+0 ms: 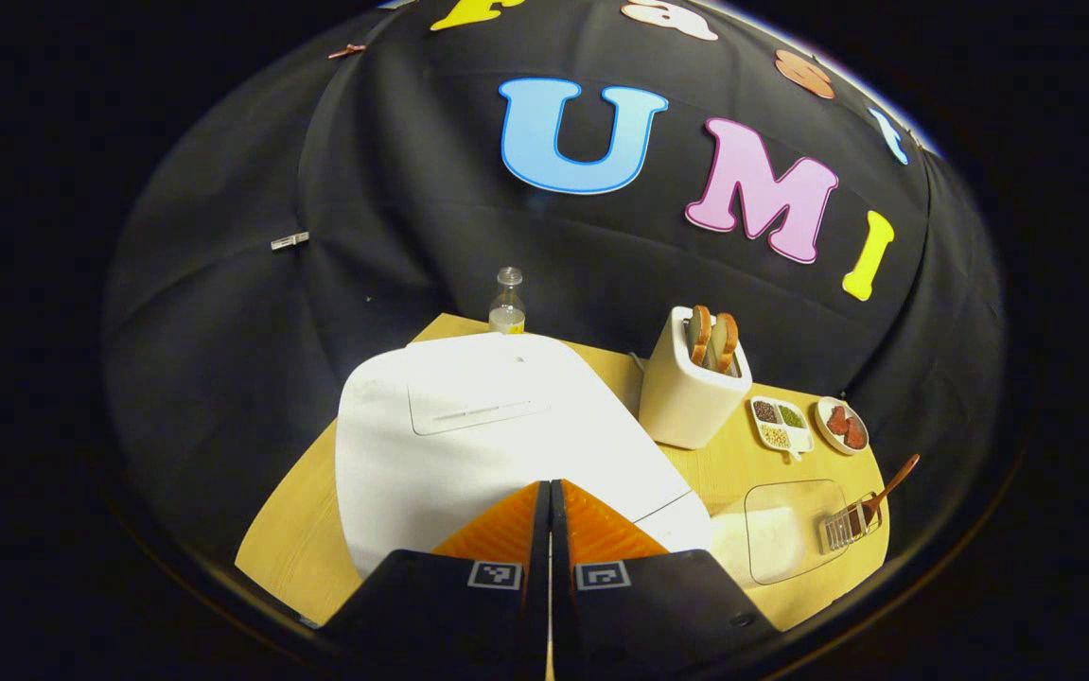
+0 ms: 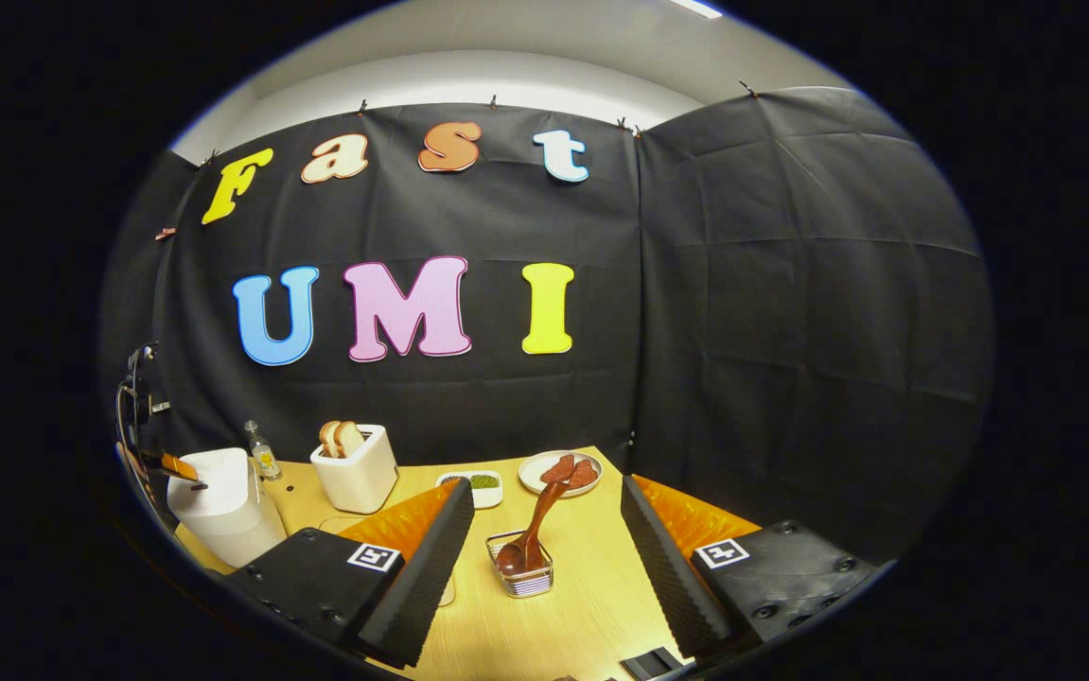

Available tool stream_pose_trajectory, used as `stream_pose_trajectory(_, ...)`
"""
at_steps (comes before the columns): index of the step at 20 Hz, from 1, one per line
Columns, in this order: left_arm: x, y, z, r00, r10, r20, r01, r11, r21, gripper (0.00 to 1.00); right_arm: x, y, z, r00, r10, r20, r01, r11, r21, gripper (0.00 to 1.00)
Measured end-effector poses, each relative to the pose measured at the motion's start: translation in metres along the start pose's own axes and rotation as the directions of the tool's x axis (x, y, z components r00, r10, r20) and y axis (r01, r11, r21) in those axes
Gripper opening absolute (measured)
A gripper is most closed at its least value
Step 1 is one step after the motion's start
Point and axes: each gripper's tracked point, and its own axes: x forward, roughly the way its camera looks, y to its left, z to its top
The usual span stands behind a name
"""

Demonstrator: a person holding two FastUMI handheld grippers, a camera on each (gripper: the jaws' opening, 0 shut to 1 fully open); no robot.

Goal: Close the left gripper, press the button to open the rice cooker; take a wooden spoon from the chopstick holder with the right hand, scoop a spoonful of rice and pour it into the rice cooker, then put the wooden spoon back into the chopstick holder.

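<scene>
The white rice cooker [image 1: 468,445] stands with its lid down, directly under my left gripper [image 1: 549,487], whose fingers are shut with nothing between them and point at the lid's front edge. From the right gripper view, the left gripper [image 2: 180,468] sits just over the top of the cooker [image 2: 222,511]. My right gripper [image 2: 546,492] is open, its fingers on either side of the wire chopstick holder [image 2: 520,572] without touching it. The wooden spoon [image 2: 539,520] leans in that holder, bowl down. A clear container of rice [image 1: 785,530] sits beside the holder [image 1: 847,525].
A white toaster [image 1: 691,388] with bread slices stands behind the cooker, and a small bottle [image 1: 507,303] is at the table's back edge. A divided dish of beans [image 1: 779,423] and a plate of red pieces [image 1: 842,426] lie at the back right. Black cloth walls surround the wooden table [image 2: 582,605].
</scene>
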Motion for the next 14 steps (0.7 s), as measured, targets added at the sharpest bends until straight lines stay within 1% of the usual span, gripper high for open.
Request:
stream_pose_trajectory(2,0.006,0.009,-0.009,0.999,0.041,-0.016,-0.04,0.999,0.034,0.07,-0.001,-0.004,-0.005,1.0,-0.006,-0.009,0.006,1.0,0.001,0.97)
stream_pose_trajectory(4,0.007,0.007,-0.007,0.999,0.049,-0.007,-0.048,0.998,0.051,0.07,0.001,-0.007,-0.005,1.0,-0.008,-0.011,0.008,1.0,0.003,0.97)
stream_pose_trajectory(5,0.006,0.007,-0.009,0.999,0.05,-0.008,-0.05,0.998,0.05,0.1,0.002,-0.009,-0.006,1.0,-0.011,-0.011,0.011,1.0,0.002,0.97)
stream_pose_trajectory(6,0.007,0.007,-0.008,0.999,0.049,-0.007,-0.049,0.998,0.041,0.07,0.003,-0.011,-0.006,1.0,-0.013,-0.011,0.013,1.0,0.0,0.97)
stream_pose_trajectory(9,0.006,0.009,-0.009,0.999,0.046,0.001,-0.046,0.998,-0.038,0.07,0.006,-0.014,-0.013,1.0,-0.009,-0.026,0.009,1.0,0.004,0.97)
stream_pose_trajectory(11,0.009,0.009,-0.016,0.999,0.041,-0.015,-0.042,0.996,-0.082,0.07,0.006,-0.021,-0.019,0.999,-0.011,-0.035,0.011,1.0,0.0,0.97)
stream_pose_trajectory(14,0.008,0.01,-0.011,0.999,0.05,-0.008,-0.05,0.993,-0.111,0.07,0.006,-0.032,-0.026,0.999,-0.016,-0.051,0.017,1.0,0.024,0.97)
